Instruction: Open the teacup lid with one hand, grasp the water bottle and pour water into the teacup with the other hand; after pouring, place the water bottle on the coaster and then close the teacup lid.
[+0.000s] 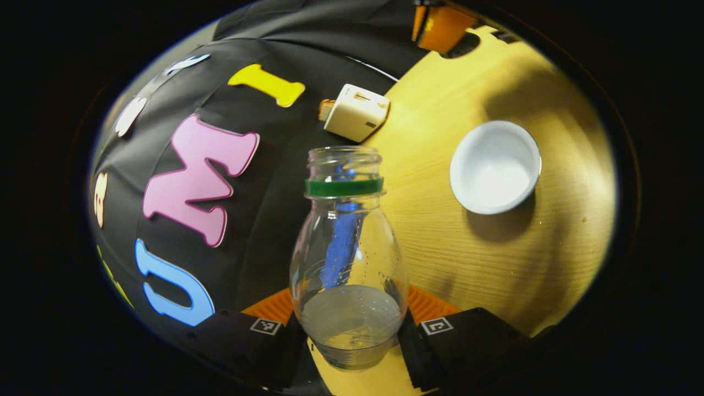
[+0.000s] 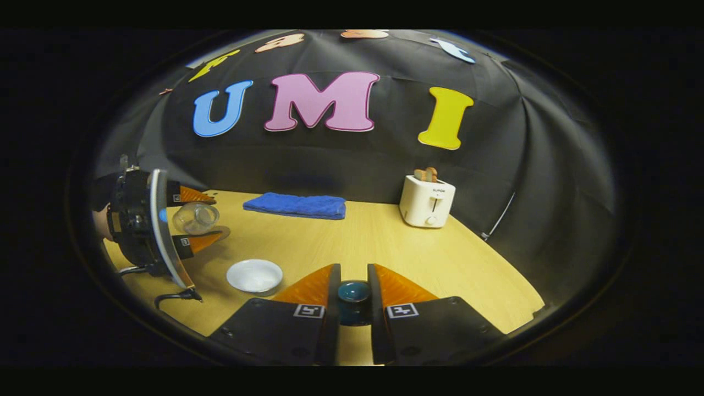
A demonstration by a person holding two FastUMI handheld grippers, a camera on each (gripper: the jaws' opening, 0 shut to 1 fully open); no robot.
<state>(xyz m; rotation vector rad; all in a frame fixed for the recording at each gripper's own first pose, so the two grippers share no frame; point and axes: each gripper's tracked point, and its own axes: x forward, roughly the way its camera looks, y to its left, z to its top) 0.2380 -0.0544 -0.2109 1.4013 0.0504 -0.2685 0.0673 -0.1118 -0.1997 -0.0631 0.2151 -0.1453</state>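
Observation:
A clear water bottle [image 1: 352, 242] with a green neck ring and no cap sits between the fingers of my left gripper [image 1: 349, 308], which is shut on its lower body. A little water pools at its base end. In the right gripper view the bottle [image 2: 192, 219] lies tilted sideways in the left gripper [image 2: 213, 218], above the table's left side. The white teacup [image 1: 495, 166] stands open on the table, to the right of the bottle's mouth and apart from it; it is also the teacup [image 2: 254, 275]. My right gripper [image 2: 353, 297] is shut on the dark round teacup lid [image 2: 353, 291], held above the table.
A white toaster [image 2: 427, 201] with toast stands at the back right of the wooden table [image 2: 385, 247]. A folded blue towel [image 2: 296, 205] lies along the back edge. The toaster [image 1: 356, 111] shows beyond the bottle's mouth. A hand holds the left gripper.

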